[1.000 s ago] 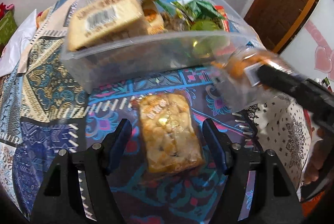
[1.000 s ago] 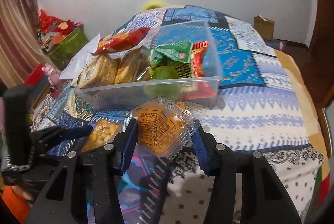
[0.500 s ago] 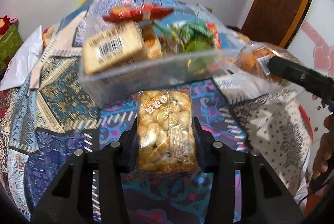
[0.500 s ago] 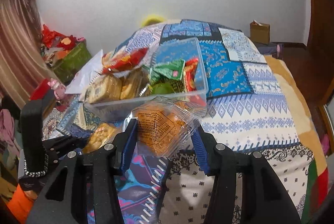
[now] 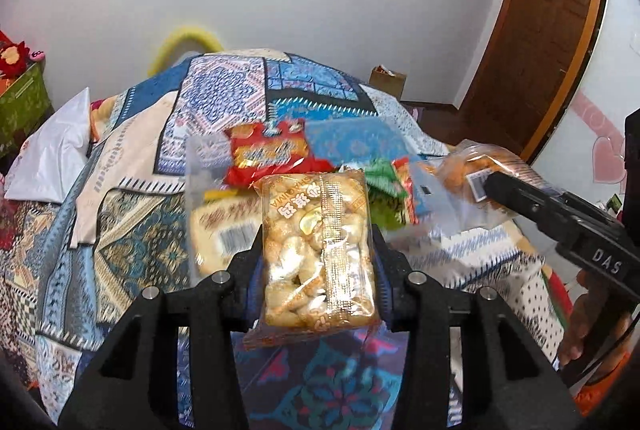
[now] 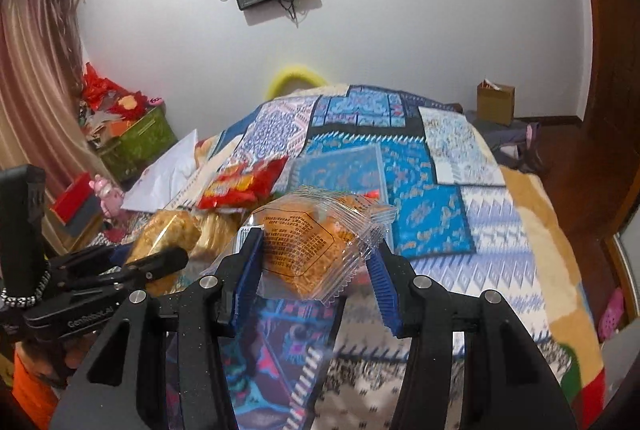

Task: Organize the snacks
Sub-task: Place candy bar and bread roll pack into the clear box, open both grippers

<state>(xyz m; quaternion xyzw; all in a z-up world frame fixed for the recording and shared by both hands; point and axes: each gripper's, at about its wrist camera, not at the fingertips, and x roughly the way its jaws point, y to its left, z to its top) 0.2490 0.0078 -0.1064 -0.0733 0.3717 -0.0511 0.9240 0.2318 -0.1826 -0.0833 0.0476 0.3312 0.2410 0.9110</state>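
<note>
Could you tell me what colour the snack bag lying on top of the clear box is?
Red, with yellow print; the right wrist view shows it best.

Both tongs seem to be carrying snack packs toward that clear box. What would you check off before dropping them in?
1. Left tongs gripping the puffed-snack pack, having just closed on it: ok.
2. Right tongs gripping the clear-wrapped orange cake: ok.
3. Both packs lifted off the bedspread: ok.
4. Clear box ahead of both tongs: ok.
5. Free room among the snacks in the box: cannot tell.
</note>
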